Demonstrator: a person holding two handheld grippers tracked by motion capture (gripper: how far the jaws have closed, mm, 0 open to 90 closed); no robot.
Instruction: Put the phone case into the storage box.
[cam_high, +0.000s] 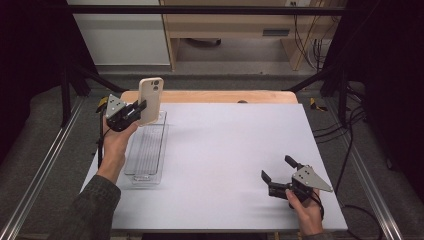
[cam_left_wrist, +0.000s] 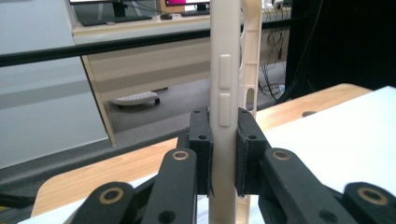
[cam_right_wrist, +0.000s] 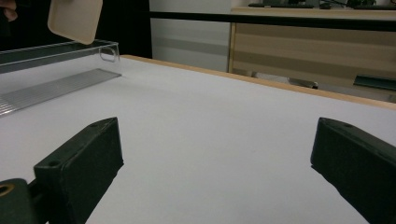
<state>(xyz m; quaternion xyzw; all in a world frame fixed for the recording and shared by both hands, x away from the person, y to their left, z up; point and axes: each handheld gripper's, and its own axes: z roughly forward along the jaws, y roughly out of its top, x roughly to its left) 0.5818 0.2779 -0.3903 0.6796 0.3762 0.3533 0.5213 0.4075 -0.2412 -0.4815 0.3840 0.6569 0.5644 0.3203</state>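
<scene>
A beige phone case (cam_high: 150, 99) stands upright in the air above the far end of a clear plastic tray (cam_high: 147, 150). My left gripper (cam_high: 140, 110) is shut on its lower part. In the left gripper view the black pads (cam_left_wrist: 201, 140) press both faces of the case (cam_left_wrist: 225, 93), whose side buttons face the camera. My right gripper (cam_high: 279, 170) rests low at the front right of the white table, jaws open and nothing between them. The right gripper view has the case's lower corner (cam_right_wrist: 75, 19) hanging over the tray (cam_right_wrist: 56, 70), with my right gripper (cam_right_wrist: 212, 163) open wide.
The white board (cam_high: 225, 150) lies on a wooden table (cam_high: 215, 96). Metal rails run along both sides. A dark frame bar (cam_high: 200, 10) crosses the back. Cables (cam_high: 345, 140) hang off the right edge.
</scene>
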